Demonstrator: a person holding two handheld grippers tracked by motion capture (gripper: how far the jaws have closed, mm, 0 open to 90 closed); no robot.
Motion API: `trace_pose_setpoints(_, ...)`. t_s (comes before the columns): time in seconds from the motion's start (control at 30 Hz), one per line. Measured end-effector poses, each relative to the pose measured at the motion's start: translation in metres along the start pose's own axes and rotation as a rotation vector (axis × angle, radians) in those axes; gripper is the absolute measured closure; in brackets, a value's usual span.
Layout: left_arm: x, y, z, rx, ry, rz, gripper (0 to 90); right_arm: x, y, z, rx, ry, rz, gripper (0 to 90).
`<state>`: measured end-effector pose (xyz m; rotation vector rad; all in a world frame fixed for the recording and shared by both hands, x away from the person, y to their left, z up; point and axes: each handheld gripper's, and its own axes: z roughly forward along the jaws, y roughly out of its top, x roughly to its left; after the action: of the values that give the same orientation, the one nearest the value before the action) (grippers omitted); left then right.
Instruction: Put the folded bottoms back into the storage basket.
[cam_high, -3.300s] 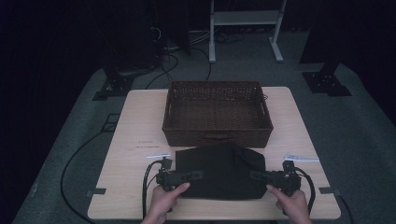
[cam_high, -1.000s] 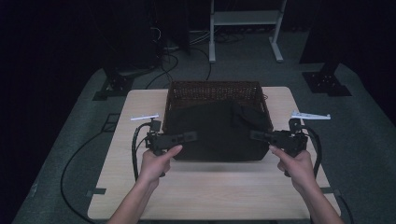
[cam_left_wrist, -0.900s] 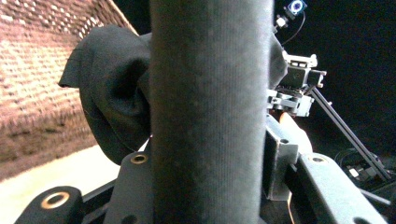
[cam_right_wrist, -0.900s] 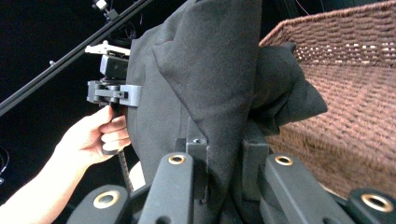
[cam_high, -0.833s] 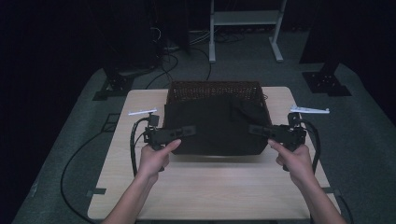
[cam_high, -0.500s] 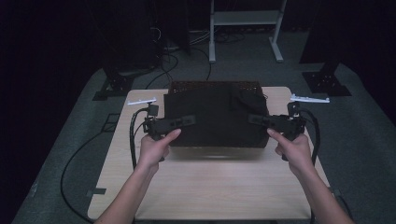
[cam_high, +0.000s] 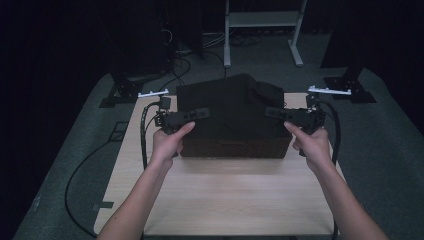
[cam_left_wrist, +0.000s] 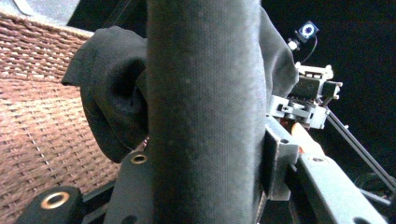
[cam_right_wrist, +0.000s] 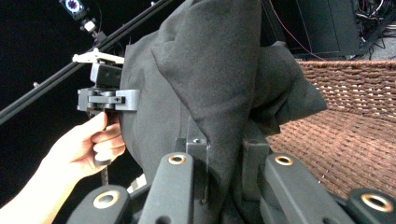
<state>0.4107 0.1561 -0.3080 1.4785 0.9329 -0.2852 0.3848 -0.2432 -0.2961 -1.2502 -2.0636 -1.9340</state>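
A folded black cloth (cam_high: 230, 105) hangs between my two grippers above a brown wicker basket (cam_high: 235, 148). My left gripper (cam_high: 201, 113) is shut on the cloth's left edge and my right gripper (cam_high: 270, 111) on its right edge. In the left gripper view the cloth (cam_left_wrist: 205, 93) runs up between the jaws of the left gripper (cam_left_wrist: 208, 154), with the basket's weave (cam_left_wrist: 32, 107) below. In the right gripper view the right gripper (cam_right_wrist: 224, 144) pinches a fold of the cloth (cam_right_wrist: 210, 56), and the basket (cam_right_wrist: 355, 116) lies to its right. The cloth hides most of the basket's inside.
The basket stands at the far half of a light wooden table (cam_high: 225, 195); the near half is bare wood. A white metal stand (cam_high: 260, 20) and cables (cam_high: 85, 165) are on the dark floor around it. Two forearms come in from the bottom.
Both hands have carried the black cloth up and away from the near side of the table, until it hangs over the basket. Both grips on the cloth have stayed the same.
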Motion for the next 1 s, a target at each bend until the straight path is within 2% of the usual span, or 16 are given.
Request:
trace_pose_setpoints(0.17,0.004,0.009,0.006,0.000,0.012,-0.004,57.0,-0.007,0.008,0.005,-0.004,-0.019,0.008,78.2)
trace_pose_setpoints(0.6,0.019,0.027,0.011,-0.019,0.025,-0.025,56.9,-0.018,0.027,0.018,-0.012,-0.030,0.005,78.3)
trace_pose_setpoints(0.7,0.022,0.032,0.012,-0.018,0.027,-0.013,56.9,-0.022,0.031,0.022,-0.011,-0.038,0.005,78.3)
trace_pose_setpoints(0.83,0.031,0.036,0.016,-0.024,0.023,-0.025,56.7,-0.025,0.039,0.026,-0.006,-0.050,0.007,78.3)
trace_pose_setpoints(1.0,0.038,0.041,0.021,-0.023,0.041,-0.031,56.6,-0.030,0.045,0.033,0.005,-0.072,0.009,78.6)
